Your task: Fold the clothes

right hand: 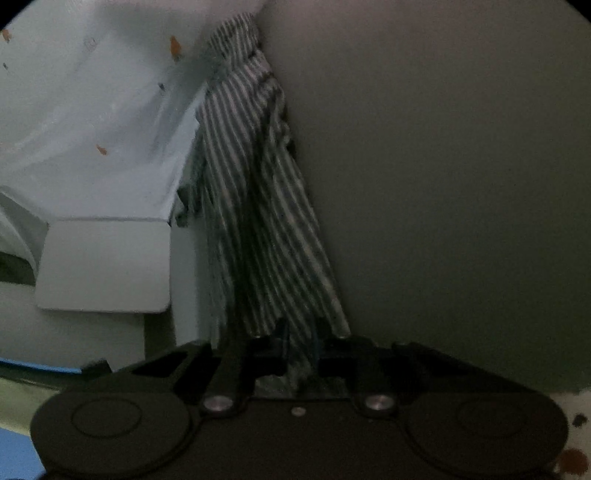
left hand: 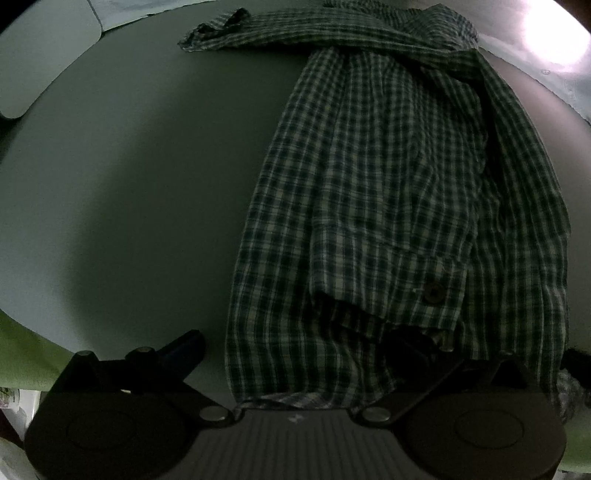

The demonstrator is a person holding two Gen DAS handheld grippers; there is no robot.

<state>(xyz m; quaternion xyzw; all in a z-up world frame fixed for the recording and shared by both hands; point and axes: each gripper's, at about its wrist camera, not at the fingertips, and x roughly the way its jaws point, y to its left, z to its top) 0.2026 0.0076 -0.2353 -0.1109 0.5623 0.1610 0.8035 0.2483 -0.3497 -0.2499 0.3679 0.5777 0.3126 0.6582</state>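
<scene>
A green and white checked shirt (left hand: 388, 177) lies on the grey table (left hand: 129, 184), filling the right half of the left wrist view. One sleeve (left hand: 258, 27) stretches left along the far edge. A cuff with a brown button (left hand: 433, 291) lies folded over the shirt near the camera. My left gripper (left hand: 299, 350) is open, with its left finger on the bare table and its right finger under or against the cuff. My right gripper (right hand: 301, 347) is shut on a bunched part of the shirt (right hand: 255, 206) and holds it taut along the table's edge.
A pale rounded panel (left hand: 40, 55) stands off the table's far left corner. In the right wrist view a white box-like object (right hand: 103, 266) and pale blue cloth (right hand: 92, 110) lie left of the grey table (right hand: 443, 184). Green fabric (left hand: 26, 362) shows at the near left.
</scene>
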